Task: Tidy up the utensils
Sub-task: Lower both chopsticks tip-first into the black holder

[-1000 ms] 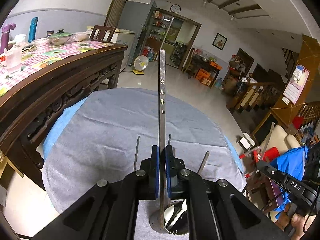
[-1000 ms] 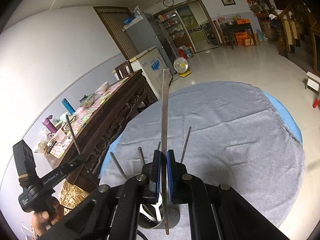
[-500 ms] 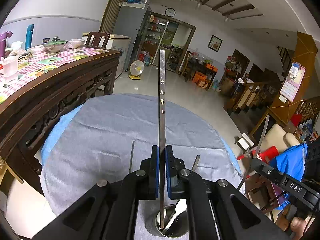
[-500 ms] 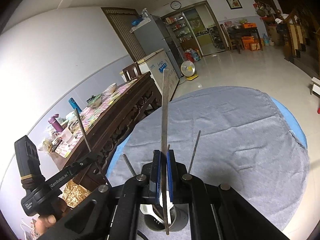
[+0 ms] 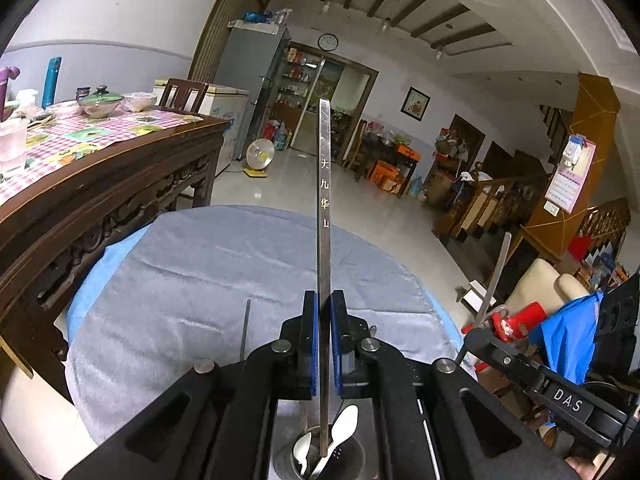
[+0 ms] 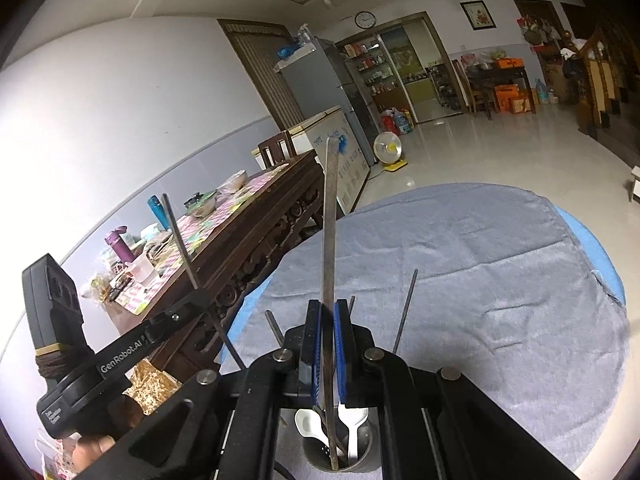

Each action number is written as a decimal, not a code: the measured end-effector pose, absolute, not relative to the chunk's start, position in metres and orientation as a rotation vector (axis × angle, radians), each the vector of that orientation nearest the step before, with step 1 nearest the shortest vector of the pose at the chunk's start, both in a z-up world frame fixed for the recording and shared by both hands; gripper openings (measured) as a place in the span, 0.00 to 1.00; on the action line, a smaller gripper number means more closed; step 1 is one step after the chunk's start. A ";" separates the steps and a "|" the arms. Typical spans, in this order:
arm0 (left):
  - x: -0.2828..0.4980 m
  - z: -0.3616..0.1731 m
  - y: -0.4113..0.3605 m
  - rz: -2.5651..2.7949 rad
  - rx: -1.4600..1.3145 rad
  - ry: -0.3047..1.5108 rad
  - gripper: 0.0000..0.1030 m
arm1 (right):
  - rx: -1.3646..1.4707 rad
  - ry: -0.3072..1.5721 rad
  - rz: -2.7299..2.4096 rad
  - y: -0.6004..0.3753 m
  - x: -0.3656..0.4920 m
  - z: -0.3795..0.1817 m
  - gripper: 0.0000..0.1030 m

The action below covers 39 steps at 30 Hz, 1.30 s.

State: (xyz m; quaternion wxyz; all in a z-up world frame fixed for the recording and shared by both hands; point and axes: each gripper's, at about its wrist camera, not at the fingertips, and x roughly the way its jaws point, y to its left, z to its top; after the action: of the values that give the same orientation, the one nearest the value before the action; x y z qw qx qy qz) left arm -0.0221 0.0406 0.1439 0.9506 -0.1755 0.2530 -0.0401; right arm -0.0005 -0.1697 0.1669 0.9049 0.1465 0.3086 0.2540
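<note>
Grey towelling covers the round bench [image 5: 208, 280] in the left wrist view, with a carved dark wooden table [image 5: 120, 184] to one side and a tiled hall beyond. The left tool [image 5: 324, 344] is clenched on a flat steel chopstick [image 5: 324, 208] stamped with characters; its top points away from the camera and its lower end reaches down into the metal utensil holder [image 5: 320, 460] below the jaws. White plastic spoons [image 5: 344, 426] already stand in that cup. At the right edge the other tool's arm shows, with its own steel stick rising from it.

From the right wrist view the same bench [image 6: 500, 280] fills the middle ground. The right tool [image 6: 328, 344] is clamped shut on a second steel chopstick [image 6: 330, 240], leaning slightly, its lower tip inside the holder [image 6: 340, 464] among the white spoons [image 6: 310, 426]. More thin metal sticks [image 6: 404, 312] poke up from behind the jaws. The left tool [image 6: 188, 304] appears at the left edge, carried by the person's hand [image 6: 92, 452].

Both sticks share one narrow cup – I judge the main risk is the two tips jamming against each other or against a spoon bowl. A tilted release could also lever the light holder over – or let a stick slide out onto the cloth.
</note>
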 end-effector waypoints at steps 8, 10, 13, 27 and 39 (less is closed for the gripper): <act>-0.019 0.132 0.035 -0.086 -0.345 0.524 0.06 | 0.249 0.616 0.494 -0.156 0.000 0.154 0.07; -0.018 0.129 0.033 -0.086 -0.339 0.530 0.06 | 0.234 0.616 0.484 -0.153 0.001 0.150 0.07; -0.017 0.123 0.031 -0.091 -0.335 0.539 0.06 | 0.222 0.623 0.479 -0.148 0.002 0.143 0.07; -0.016 0.106 0.019 -0.086 -0.299 0.556 0.06 | 0.189 0.646 0.462 -0.142 0.006 0.121 0.07; -0.015 0.094 0.010 -0.081 -0.273 0.566 0.06 | 0.181 0.634 0.444 -0.139 0.009 0.110 0.07</act>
State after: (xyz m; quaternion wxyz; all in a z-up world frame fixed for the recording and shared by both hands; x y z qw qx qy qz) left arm -0.0154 0.0096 0.0941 0.9502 -0.1341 0.2783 -0.0400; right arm 0.0089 -0.1390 0.1102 0.9220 0.0883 0.3090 0.2160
